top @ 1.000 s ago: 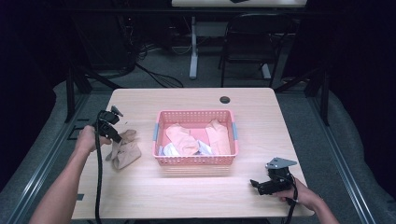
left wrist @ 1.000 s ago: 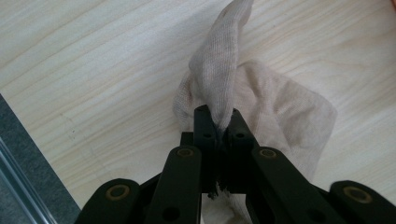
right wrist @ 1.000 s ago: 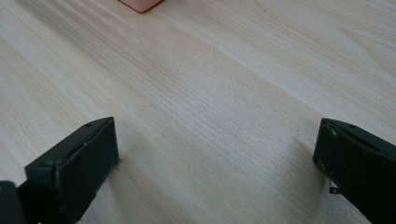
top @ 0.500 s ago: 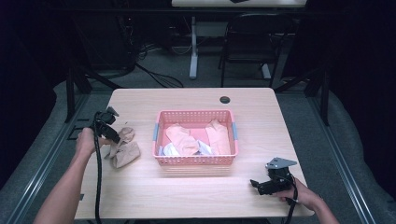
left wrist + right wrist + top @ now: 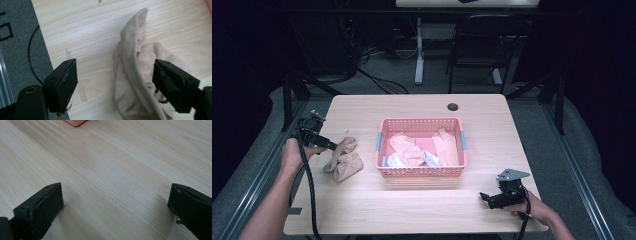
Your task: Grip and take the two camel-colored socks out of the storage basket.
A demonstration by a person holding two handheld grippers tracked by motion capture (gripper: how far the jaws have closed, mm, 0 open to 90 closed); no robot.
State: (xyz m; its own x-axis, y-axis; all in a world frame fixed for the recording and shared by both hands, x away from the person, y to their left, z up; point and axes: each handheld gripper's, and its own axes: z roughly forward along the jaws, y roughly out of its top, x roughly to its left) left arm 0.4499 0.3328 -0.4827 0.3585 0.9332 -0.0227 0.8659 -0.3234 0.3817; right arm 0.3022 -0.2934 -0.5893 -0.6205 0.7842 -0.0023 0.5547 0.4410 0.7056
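Observation:
A beige sock [image 5: 343,160] lies crumpled on the wooden table [image 5: 412,210], left of the pink basket [image 5: 419,121]. My left gripper [image 5: 330,145] hovers at the sock's upper left end. Its jaws have just been opening and now stand wide. In the left gripper view the sock [image 5: 135,75] lies loose between them, nearer the right jaw, with the left gripper [image 5: 114,62] not pressing on it. Several peach socks [image 5: 404,147] and pale pieces sit in the basket. Near the front right edge my right gripper [image 5: 486,197] rests open, and in its own view the right gripper [image 5: 116,186] has bare wood between its jaws.
A black round hole [image 5: 453,106] marks the table's far side. A scrap of clear tape [image 5: 81,92] sticks near the table's left edge, with grey floor and a black cable [image 5: 32,62] beyond it. A corner of the basket [image 5: 75,122] lies ahead of the right gripper.
The left gripper has let go of the beige sock, opened, and drawn back to the left and a little up. The sock stays on the table. The right gripper has not moved.

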